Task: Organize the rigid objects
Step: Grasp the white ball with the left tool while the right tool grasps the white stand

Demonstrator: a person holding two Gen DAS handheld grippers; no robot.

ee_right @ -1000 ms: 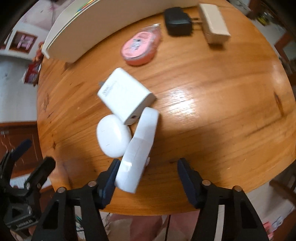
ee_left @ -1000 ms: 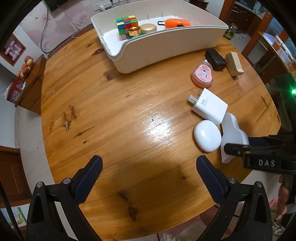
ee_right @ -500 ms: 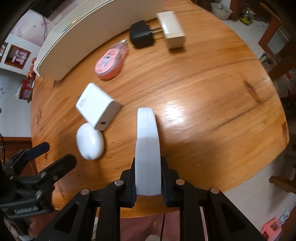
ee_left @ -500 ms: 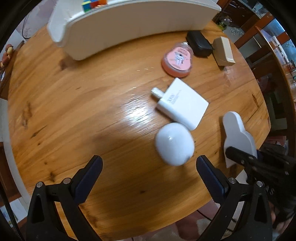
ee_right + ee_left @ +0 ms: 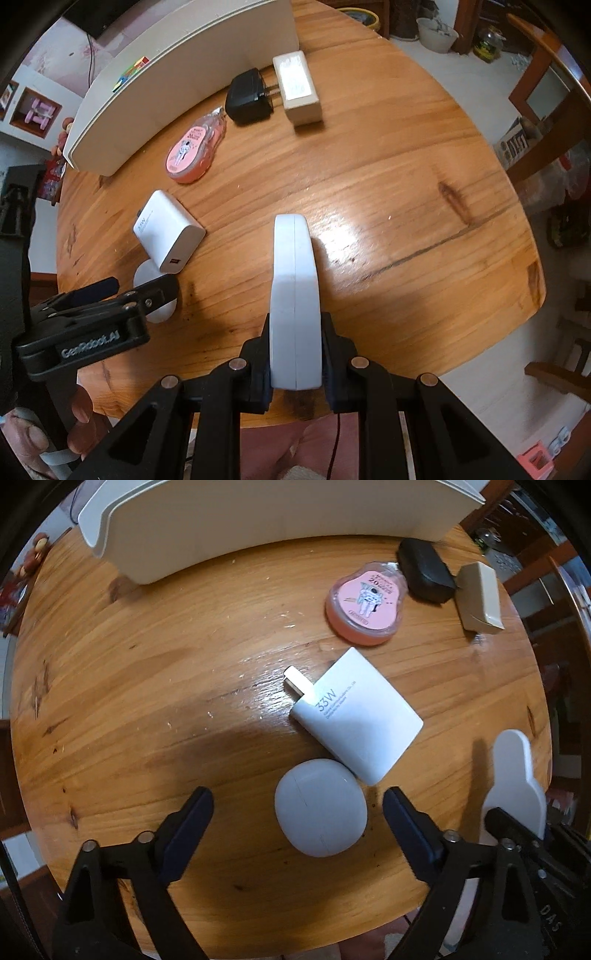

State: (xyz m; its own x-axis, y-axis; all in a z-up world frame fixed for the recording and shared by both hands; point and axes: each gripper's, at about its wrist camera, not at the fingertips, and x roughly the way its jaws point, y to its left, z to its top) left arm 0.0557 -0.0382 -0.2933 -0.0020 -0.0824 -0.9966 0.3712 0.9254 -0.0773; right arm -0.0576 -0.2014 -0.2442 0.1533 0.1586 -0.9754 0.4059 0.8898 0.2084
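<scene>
A: Where's the smooth white oval plastic case (image 5: 320, 807)?

B: Flat on the round wooden counter (image 5: 147, 686), near edge, touching the white 33W charger block (image 5: 360, 716) just beyond it. The left tool (image 5: 297, 821) straddles it, jaws wide and just been narrowing — pads not on it yet.

A: And the right tool (image 5: 294, 345)?

B: Clamped on a flat white bottle-shaped plastic piece (image 5: 293, 295), held above the counter.

A: Risk?

B: The rounded shell could squirt out sideways, or a pad could nudge the charger — they touch.
</scene>
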